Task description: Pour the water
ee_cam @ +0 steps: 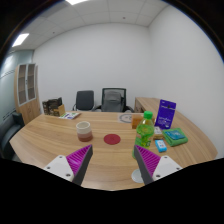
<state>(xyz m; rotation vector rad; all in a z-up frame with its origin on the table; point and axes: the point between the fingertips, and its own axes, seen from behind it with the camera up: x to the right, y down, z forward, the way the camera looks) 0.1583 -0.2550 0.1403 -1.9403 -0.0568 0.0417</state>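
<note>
A green-tinted bottle [146, 130] with an orange cap stands on the wooden worktop [50, 135], just ahead of the right finger of the hand-held gripper [112, 160]. Its label is too small to read. The gripper's fingers are spread wide with nothing between them, purple pads [79, 158] facing inward. A clear cup [84, 130] stands ahead of the left finger, a red coaster [112, 138] between cup and bottle. A purple box [165, 115] bears white writing that is unreadable. Bare worktop lies between the fingers. Two office chairs [100, 99] stand at the far edge.
</note>
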